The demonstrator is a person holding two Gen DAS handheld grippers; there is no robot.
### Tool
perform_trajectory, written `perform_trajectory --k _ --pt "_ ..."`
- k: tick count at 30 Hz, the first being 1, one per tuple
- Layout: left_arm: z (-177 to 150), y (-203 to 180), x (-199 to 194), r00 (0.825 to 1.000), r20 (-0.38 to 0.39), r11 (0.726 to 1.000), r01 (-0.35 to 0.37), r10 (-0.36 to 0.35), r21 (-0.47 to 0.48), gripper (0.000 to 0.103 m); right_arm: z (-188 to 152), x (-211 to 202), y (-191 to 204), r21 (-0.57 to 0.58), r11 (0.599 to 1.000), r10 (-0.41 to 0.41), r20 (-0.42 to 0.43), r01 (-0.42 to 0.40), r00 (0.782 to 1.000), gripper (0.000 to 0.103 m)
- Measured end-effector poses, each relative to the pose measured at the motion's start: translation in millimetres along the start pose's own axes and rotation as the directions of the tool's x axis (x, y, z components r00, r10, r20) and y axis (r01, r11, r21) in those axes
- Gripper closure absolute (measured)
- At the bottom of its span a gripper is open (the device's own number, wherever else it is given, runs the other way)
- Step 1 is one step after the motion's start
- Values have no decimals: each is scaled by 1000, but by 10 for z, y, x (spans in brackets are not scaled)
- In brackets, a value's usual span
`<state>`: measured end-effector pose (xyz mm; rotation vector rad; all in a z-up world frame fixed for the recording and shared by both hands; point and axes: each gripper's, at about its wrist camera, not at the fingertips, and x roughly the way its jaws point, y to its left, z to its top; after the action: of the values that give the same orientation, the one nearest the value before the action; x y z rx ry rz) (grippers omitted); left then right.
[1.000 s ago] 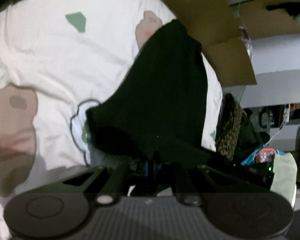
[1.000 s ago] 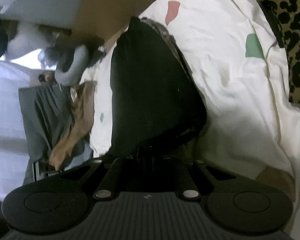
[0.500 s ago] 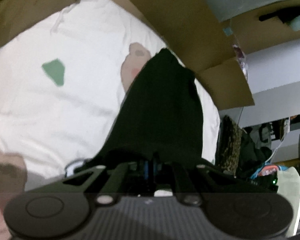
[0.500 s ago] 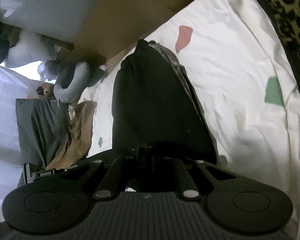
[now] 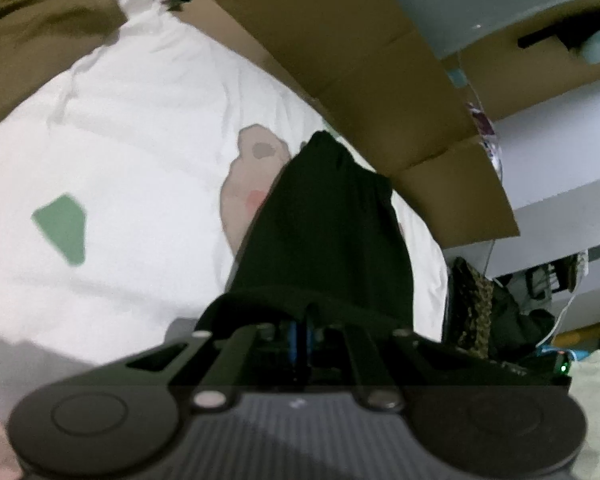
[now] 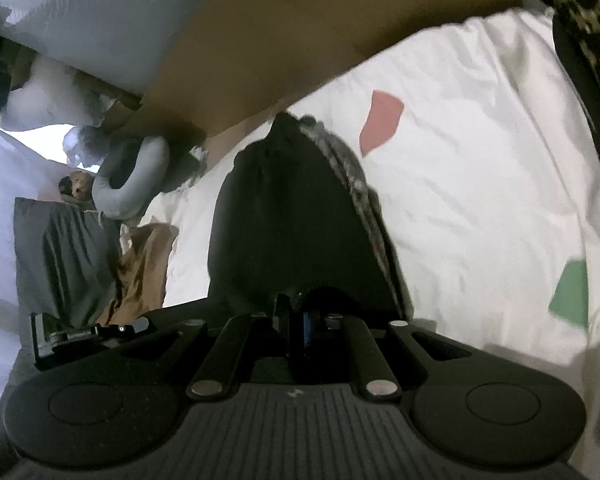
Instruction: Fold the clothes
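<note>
The black garment (image 5: 324, 232) stretches from both grippers toward the cardboard box (image 5: 364, 80) at the far edge of the white bedsheet (image 5: 140, 140). Its far end lies close to the box wall. To its left in the left wrist view, the sheet lies open, bearing only printed patches, bounded by a brown cloth (image 5: 32, 32) at the top corner. In the right wrist view, the sheet (image 6: 480, 180) lies open to the right up to a leopard-print fabric (image 6: 588, 40); on the other side lie a tan cloth (image 6: 144, 268) and grey fabric (image 6: 64, 256).

The left gripper (image 5: 300, 320) is clenched on the garment's near edge, pointing along the cloth. The right gripper (image 6: 300, 312) likewise grips the near edge of the garment (image 6: 284, 220), fingers closed together, pointing toward the box (image 6: 300, 40).
</note>
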<state>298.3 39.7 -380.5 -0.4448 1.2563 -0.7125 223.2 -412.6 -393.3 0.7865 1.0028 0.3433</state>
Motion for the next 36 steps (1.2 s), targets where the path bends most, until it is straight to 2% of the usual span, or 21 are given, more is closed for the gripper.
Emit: perform_trajectory --k 14,19,21,23,24,25,26,27,28,29,31,33,36 --pt "243 11 301 999 22 997 -36 35 63 98 133 193 -148 29 997 -69 32 68 997 98" --pt "222 126 497 995 12 993 -100 100 70 97 142 357 -248 41 992 -124 34 123 992 96" --pt "206 118 581 989 0 983 -149 150 104 84 133 398 -279 48 989 -145 38 143 989 94" --pt "190 106 654 981 -10 972 -191 194 136 76 124 421 -288 47 986 -164 42 162 986 93" --pt "187 83 648 981 -10 971 -191 194 146 67 120 414 -258 31 983 -180 41 179 983 83" --pt "182 53 627 980 -5 968 -196 199 158 61 112 384 -216 8 980 -201 50 201 978 75" --pt "176 18 606 978 3 964 -204 207 172 50 104 340 -168 -16 974 -222 68 224 973 71" --pt "166 -27 578 975 16 957 -219 220 189 39 96 297 -119 -40 968 -243 86 247 966 61" --pt "153 -71 543 973 30 951 -232 230 203 35 85 249 -78 -55 960 -266 109 273 958 54" --pt "141 -114 509 970 43 946 -242 238 215 31 75 197 -50 -54 954 -287 137 296 948 51" --pt "119 -195 445 968 58 942 -252 245 221 26 63 112 -11 -37 954 -287 166 297 943 50" --pt "100 -279 408 959 74 934 -282 272 220 12 59 75 55 -39 953 -289 177 300 941 46" --pt "53 -400 385 950 98 919 -311 296 243 11 55 86 186 -90 939 -311 186 331 932 30"
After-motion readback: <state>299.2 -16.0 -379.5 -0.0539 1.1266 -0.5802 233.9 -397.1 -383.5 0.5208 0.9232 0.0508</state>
